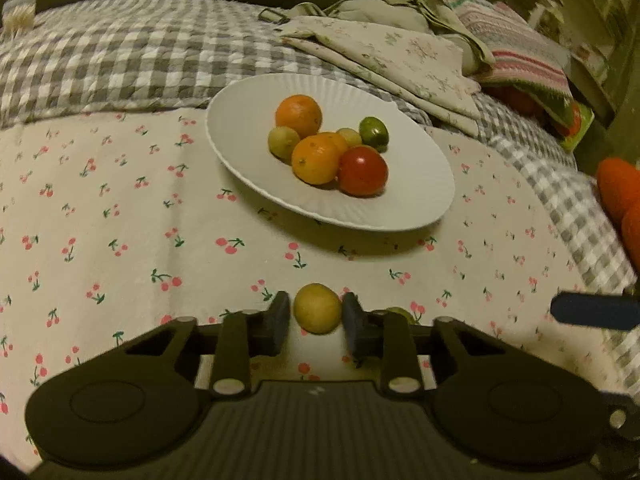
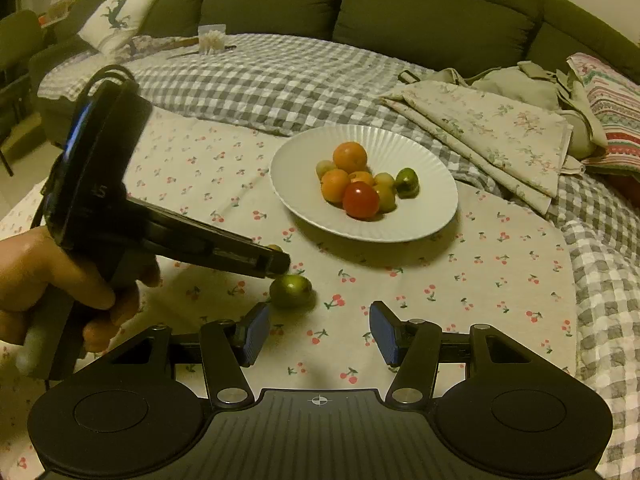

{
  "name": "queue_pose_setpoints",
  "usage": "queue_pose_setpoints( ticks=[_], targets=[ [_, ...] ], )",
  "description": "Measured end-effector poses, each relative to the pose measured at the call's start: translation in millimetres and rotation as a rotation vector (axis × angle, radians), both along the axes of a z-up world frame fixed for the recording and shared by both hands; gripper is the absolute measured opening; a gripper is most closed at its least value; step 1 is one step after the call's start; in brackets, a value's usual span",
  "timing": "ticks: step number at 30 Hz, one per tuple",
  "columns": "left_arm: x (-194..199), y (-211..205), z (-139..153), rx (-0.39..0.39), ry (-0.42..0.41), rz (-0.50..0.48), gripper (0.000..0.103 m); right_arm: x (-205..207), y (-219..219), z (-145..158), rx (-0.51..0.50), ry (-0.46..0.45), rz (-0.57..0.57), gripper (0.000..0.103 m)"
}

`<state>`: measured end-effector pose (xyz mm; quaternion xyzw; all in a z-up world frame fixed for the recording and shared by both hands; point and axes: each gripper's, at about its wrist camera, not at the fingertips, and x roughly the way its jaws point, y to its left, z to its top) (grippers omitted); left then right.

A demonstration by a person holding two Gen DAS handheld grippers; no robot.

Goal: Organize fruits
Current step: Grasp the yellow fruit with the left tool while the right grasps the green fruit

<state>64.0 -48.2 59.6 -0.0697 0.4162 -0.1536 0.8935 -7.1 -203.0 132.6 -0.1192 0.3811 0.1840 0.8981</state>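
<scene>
White plate (image 1: pixel 256 120): sitting on the cherry-print cloth (image 1: pixel 120 208), holding 2 oranges (image 1: pixel 299 115), 1 red fruit (image 1: pixel 363 171) and several small green-yellow fruits.
Yellow fruit (image 1: pixel 318 308): lying on the cloth just in front of the plate, pinched between both pads.
Left gripper (image 1: pixel 316 316): jaws drawn in and pressing on the yellow fruit from either side.
Green fruit (image 2: pixel 291 290): resting on the cloth just beside the left gripper's tip, near the right gripper's left finger, untouched.
Right gripper (image 2: pixel 318 334): jaws standing partly apart, hovering over bare cloth, gripping nothing.
Hand (image 2: pixel 52 280): wrapping the left gripper's handle.
</scene>
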Motion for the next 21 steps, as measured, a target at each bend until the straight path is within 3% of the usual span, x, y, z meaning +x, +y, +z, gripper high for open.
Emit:
queue_pose_setpoints(
  ticks=[11,21],
  targets=[
    [-11,10,14,0.048,-0.018,0.031,0.025,8,8,-16,-0.006,0.045,0.019,0.055],
    [-24,32,34,0.091,-0.027,0.078,0.025,27,12,-37,0.048,0.092,0.004,0.055]
  ],
)
